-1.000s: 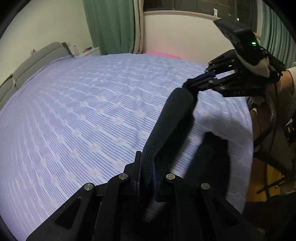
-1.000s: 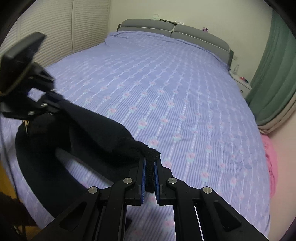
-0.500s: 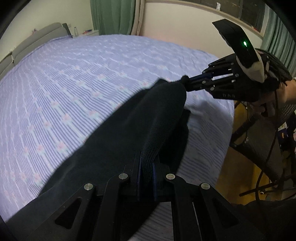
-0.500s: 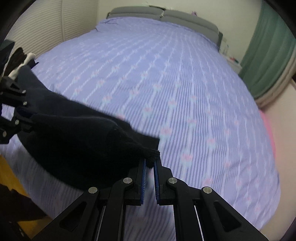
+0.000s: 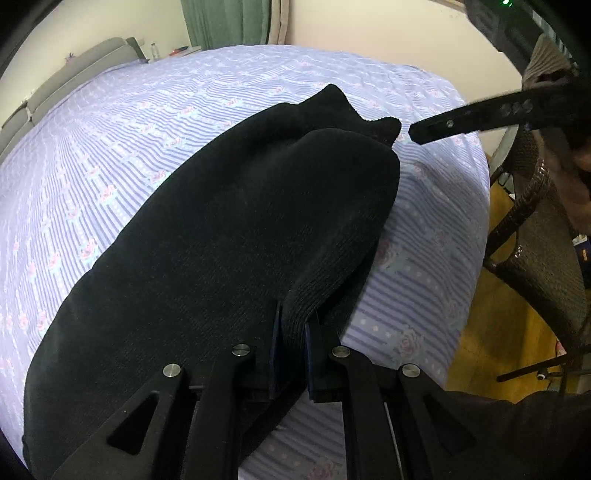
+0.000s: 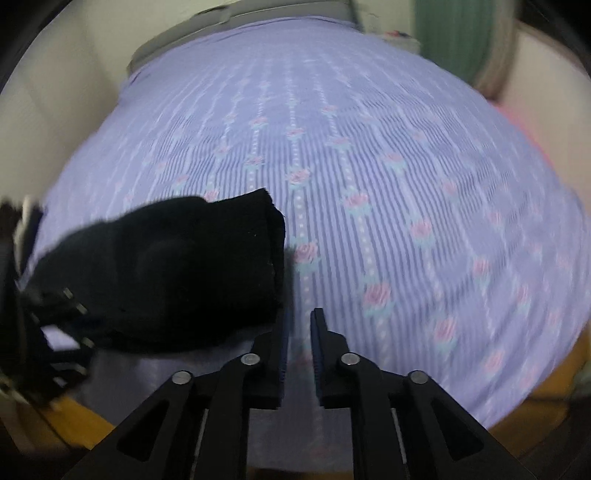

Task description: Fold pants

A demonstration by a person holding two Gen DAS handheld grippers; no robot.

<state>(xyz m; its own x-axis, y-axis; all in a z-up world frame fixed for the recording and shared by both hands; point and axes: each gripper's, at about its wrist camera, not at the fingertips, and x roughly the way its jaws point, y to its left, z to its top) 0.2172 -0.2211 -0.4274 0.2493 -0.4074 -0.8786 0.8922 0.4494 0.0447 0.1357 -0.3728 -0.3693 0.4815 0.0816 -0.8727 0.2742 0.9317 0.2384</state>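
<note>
Two grippers: left gripper [image 5: 293, 341] clamped on pants [image 5: 221, 236], anchoring the fold on bed [image 5: 424, 229]; right gripper [image 6: 298, 332] opening, nothing between, releasing.

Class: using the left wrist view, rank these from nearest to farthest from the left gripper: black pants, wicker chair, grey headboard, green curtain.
1. Black pants, pinched in the left gripper.
2. Dark wicker chair, right side.
3. Grey headboard, far left, and green curtain, top: too close to call.

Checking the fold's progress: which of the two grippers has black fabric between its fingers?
The left gripper: the black pants are bunched between its fingers. The right gripper is opening, with only striped bedsheet showing between its fingers.
</note>
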